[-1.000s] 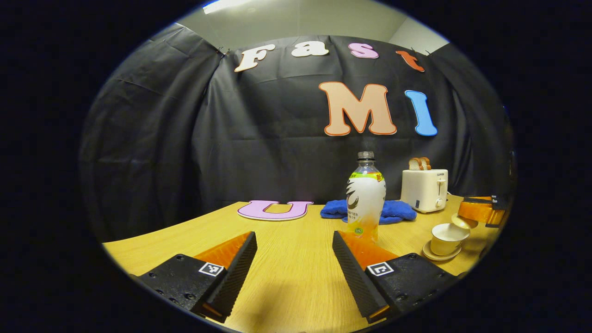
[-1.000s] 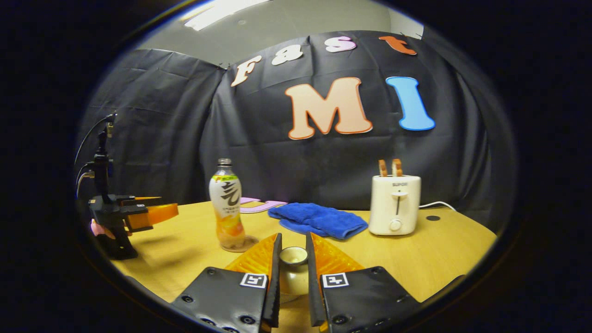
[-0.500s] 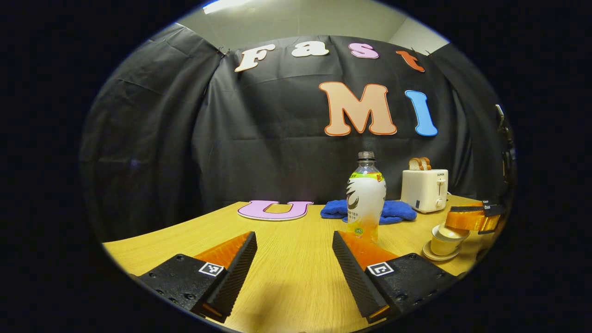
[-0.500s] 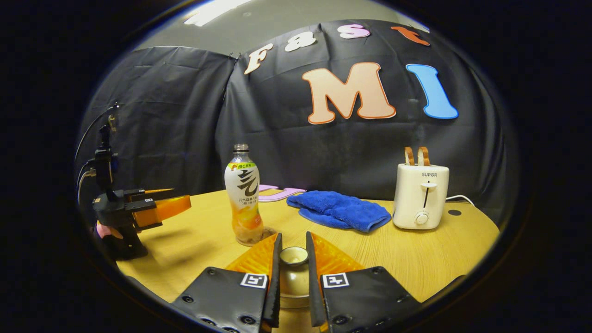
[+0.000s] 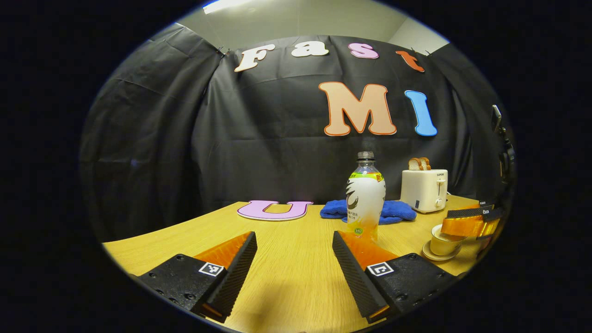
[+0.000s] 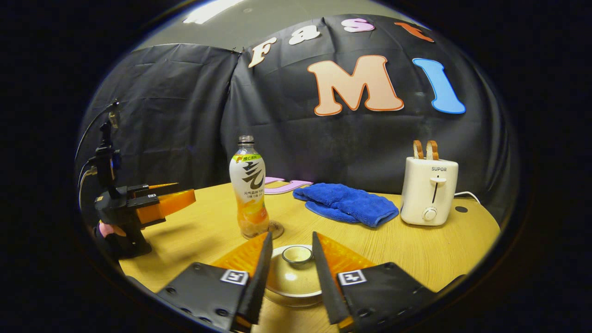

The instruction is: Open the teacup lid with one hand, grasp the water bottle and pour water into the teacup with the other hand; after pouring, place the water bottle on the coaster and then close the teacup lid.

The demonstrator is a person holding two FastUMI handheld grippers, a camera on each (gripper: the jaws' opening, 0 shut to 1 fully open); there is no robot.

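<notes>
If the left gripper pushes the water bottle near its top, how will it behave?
The water bottle is tall, narrow and uncapped, so it would probably tip and might spill. Its plastic wall likely flexes if squeezed.

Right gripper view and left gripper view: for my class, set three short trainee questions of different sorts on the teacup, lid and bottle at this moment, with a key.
1. True or false: the lid sits on the teacup.
2. The water bottle stands on: A) the blue towel, B) the coaster, C) the toaster.
3. Fill in: the right gripper has its fingers ____ around the lid's knob.

Key: 1 true; 2 B; 3 open, with a gap showing on each side.
</notes>
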